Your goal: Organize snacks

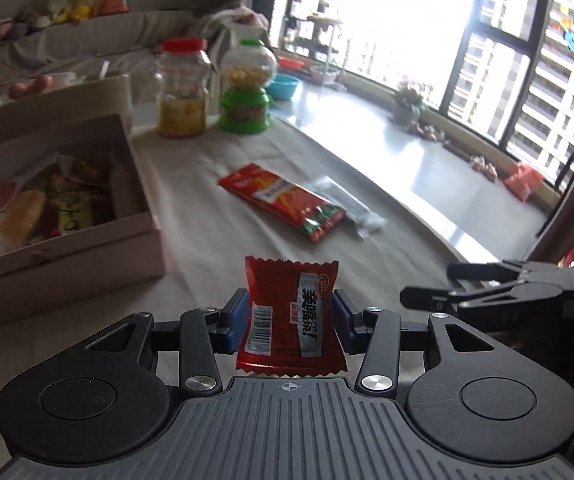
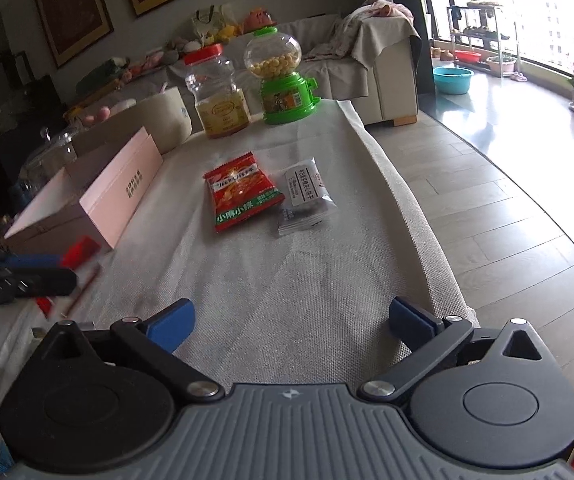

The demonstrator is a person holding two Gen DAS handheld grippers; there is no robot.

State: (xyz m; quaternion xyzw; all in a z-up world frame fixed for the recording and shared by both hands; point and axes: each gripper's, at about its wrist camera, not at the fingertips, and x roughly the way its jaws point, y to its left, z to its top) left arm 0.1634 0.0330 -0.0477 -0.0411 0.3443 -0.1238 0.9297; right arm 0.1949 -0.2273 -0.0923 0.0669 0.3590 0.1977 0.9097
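Packet pinched upright in our left gripper; pink box lies ahead-left; right gripper spread wide, empty.

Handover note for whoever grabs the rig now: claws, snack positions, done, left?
Left claw: shut on a small red snack packet, held above the table.
Right claw: open, holding nothing, low over the cloth.
Pink box: open, already holds several snacks.
Left to do: box the held packet, then the red-green packet and the clear packet lying mid-cloth.
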